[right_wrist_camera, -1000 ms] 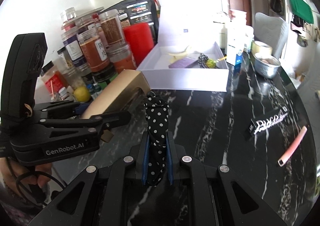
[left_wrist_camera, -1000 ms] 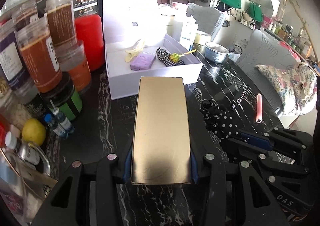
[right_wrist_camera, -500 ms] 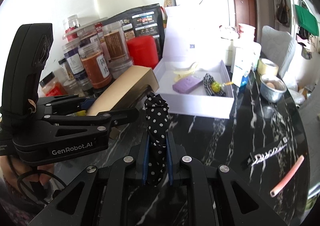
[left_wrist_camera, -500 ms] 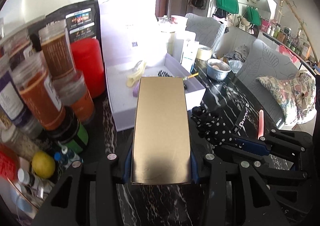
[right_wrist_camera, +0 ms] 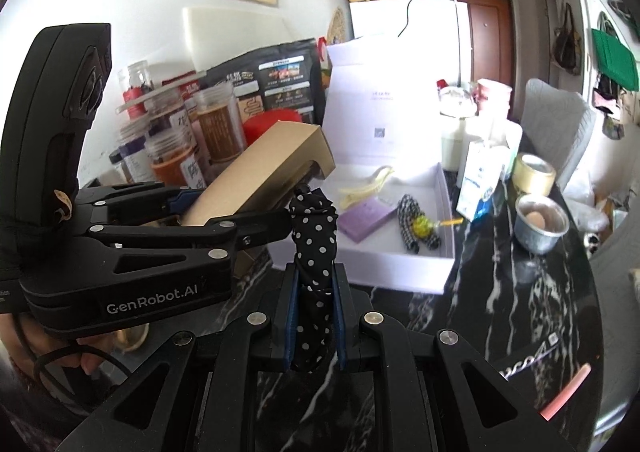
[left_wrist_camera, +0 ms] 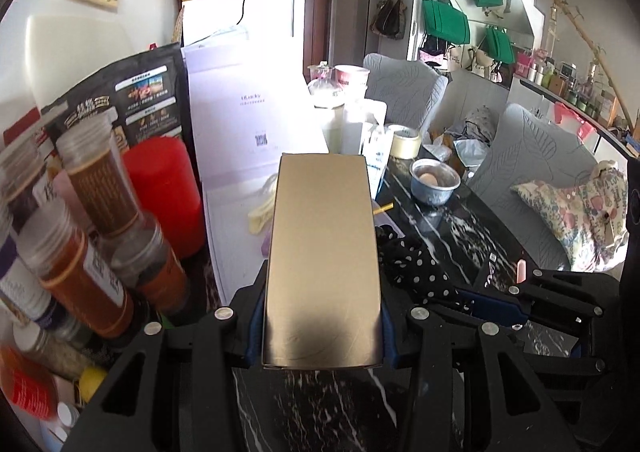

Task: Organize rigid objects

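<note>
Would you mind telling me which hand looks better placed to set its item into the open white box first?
Probably the left. Its gripper holds the gold box, whose far end already overlaps the white box in both views. The right gripper, holding the polka-dot hair clip, sits short of the near wall.

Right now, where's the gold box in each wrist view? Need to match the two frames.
Left wrist: the gold box fills the centre, running up from the left gripper, which is shut on it.
Right wrist: the same box sits left of centre, tilted upward to the right, clamped in the left gripper.
Shared landmark: the open white box just beyond it, with a yellow hair clip inside.
</note>
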The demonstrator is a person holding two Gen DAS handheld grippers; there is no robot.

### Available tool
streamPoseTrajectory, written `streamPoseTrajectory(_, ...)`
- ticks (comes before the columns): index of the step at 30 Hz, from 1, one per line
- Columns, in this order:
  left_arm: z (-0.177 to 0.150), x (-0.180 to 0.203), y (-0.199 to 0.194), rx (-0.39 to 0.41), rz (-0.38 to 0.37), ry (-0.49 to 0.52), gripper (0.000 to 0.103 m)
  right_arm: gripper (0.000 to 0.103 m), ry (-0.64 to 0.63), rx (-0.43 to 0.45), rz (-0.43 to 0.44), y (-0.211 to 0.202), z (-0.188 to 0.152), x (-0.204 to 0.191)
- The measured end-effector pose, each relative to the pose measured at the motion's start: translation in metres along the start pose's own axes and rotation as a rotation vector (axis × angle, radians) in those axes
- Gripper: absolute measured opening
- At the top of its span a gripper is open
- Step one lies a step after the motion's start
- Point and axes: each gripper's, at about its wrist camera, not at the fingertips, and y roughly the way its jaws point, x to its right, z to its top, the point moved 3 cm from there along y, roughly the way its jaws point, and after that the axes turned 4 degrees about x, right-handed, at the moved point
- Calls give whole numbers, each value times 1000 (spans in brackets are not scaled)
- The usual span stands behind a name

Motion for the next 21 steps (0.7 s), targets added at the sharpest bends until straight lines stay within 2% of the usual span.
streamPoseTrajectory(7,22,-1,13,18,5,22,44,15,-17,32,-6,1,20,8)
streamPoseTrajectory(21,56,-20,53,19,9,-8,44,15,-48,65,-18,23,57,26)
